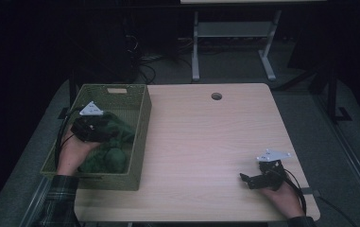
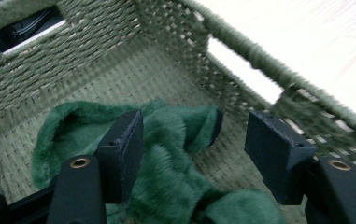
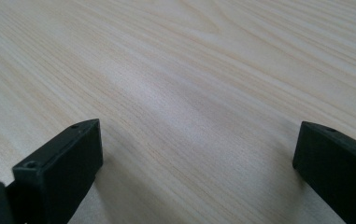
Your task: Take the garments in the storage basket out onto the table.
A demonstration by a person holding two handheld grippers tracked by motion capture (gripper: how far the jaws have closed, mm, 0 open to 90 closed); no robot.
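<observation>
the green fuzzy cloth (image 1: pixel 109 151) lies in a soft heap inside the green woven basket (image 1: pixel 142 124). it fills the near half of the basket floor. in the left gripper view the cloth (image 2: pixel 175 154) looks thick and furry, with a rolled edge on its left side.

the left gripper (image 1: pixel 103 130) is down inside the basket, right on top of the cloth. its two black jaws stand partly apart. in the left gripper view (image 2: pixel 192 154) the cloth bulges up between them. the left jaw sits against the fur, and the right jaw stands off to the side with a gap next to it. the jaws do not squeeze the cloth.

the basket (image 2: pixel 175 28) sits at the left side of the table (image 1: pixel 206 142). it has a handle hole in its far wall and another one in its right wall. its near end hangs close to the near edge of the table.

the right gripper (image 1: pixel 244 178) rests low on the table at the near right, far away from the basket. its jaws are wide apart (image 3: pixel 196 154) with only bare pale wood between them. a grey three-cornered plate sits on top of each gripper.

the table has a small round hole (image 1: pixel 216 96) near its far edge.
</observation>
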